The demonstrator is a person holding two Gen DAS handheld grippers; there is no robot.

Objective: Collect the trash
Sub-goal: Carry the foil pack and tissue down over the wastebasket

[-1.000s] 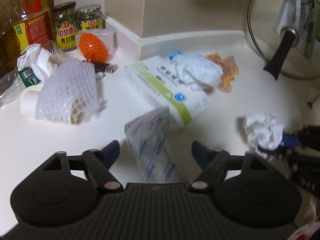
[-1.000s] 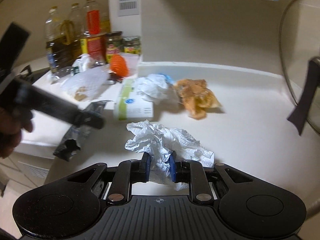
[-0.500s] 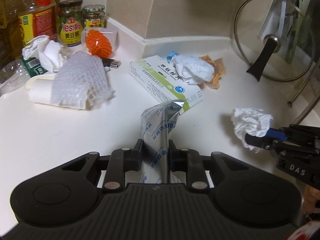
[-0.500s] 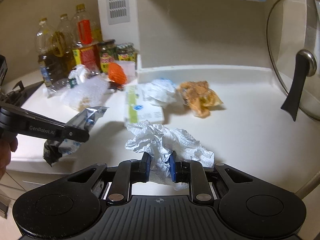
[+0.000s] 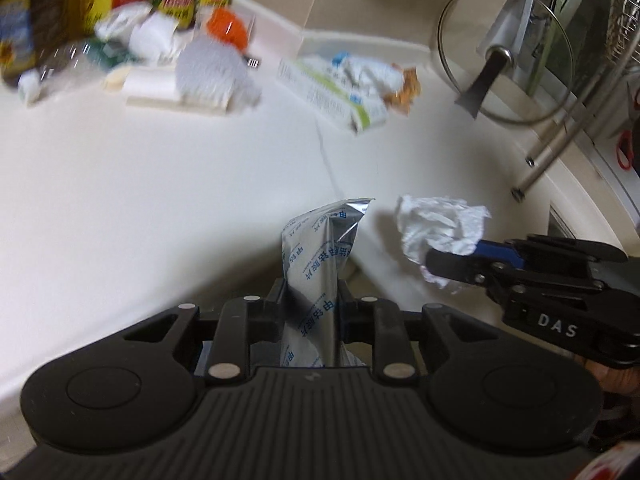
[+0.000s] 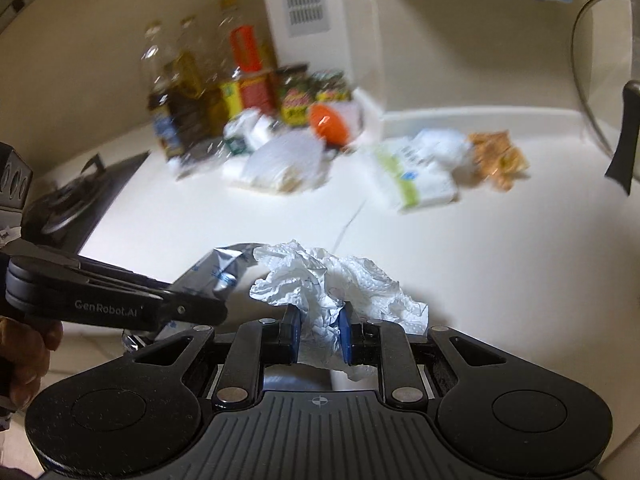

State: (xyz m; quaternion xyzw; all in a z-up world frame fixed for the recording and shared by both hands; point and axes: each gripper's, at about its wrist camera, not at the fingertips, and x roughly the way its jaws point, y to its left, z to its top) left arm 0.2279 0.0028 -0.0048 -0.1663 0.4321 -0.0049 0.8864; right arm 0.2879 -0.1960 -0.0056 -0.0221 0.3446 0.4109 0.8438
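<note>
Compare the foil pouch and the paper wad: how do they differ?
The foil pouch is shiny silver with blue print; the paper wad is plain matte white. The pouch is flat and creased; the wad is crumpled into a ball. The left gripper clamps the pouch, the right gripper the wad. Both are lifted off the counter.

1. Warm, dim indoor light; the white countertop (image 5: 160,184) reads cream and brightest mid-frame
2. Motion blur smears the bottles and jars (image 6: 240,92) toward 11 o'clock in both views; labels unreadable
3. Near things stay sharp: the foil pouch (image 5: 316,264) shows glare along its crease, the crumpled paper towel (image 6: 340,284) is crisp
4. Fisheye bends the wall edges and the glass lid (image 5: 504,52) at 2 o'clock
5. Soft shadows sit under the trash
</note>
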